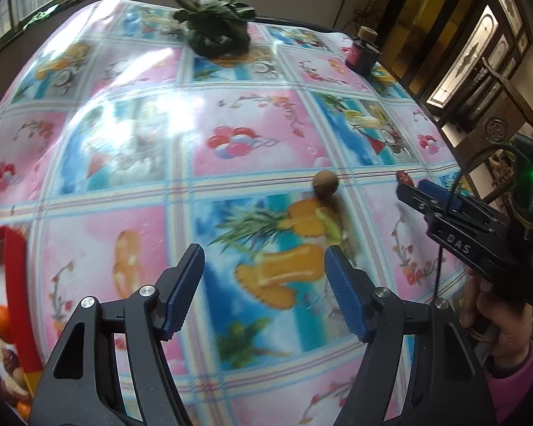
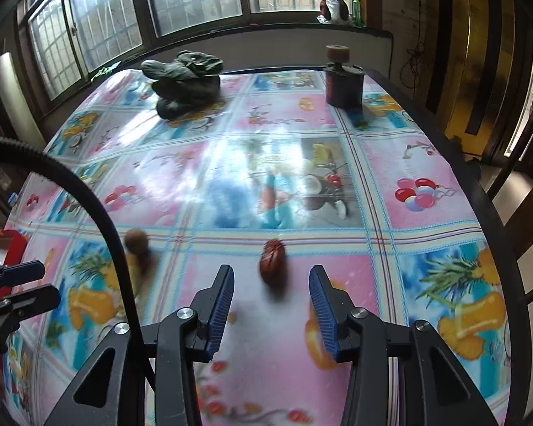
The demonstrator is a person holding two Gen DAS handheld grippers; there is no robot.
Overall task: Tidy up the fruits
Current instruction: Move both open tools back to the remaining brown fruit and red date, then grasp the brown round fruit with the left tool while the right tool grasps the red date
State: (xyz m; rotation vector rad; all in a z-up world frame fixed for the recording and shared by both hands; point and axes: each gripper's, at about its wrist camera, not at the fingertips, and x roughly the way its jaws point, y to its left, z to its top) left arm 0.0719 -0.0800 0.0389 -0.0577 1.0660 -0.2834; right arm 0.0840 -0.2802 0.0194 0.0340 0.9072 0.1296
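The right gripper has its two blue-padded fingers spread apart and holds nothing. Just ahead of them, lined up with the gap, a wrinkled red date lies on the tablecloth; it is not touched yet. The left gripper is also spread wide and empty, hanging above a printed pineapple picture. A little further in front of it, slightly to the right, a small round brown fruit rests on the cloth, apart from the fingers.

At the near left edge of the left wrist view stands a red box. Inside it some fruits can be seen, among them an orange one and some dark and pale pieces, but this part is blurred and they cannot be named surely.

Judging from this, a part of the sorting seems done, because the box already contains fruit, while the date and the brown fruit are left on the table. Each gripper seems to aim at its own fruit, so two grasps and two carries to the box probably remain.

Far behind, near the window, lie a dark green bundle and a dark jar with something round on top.
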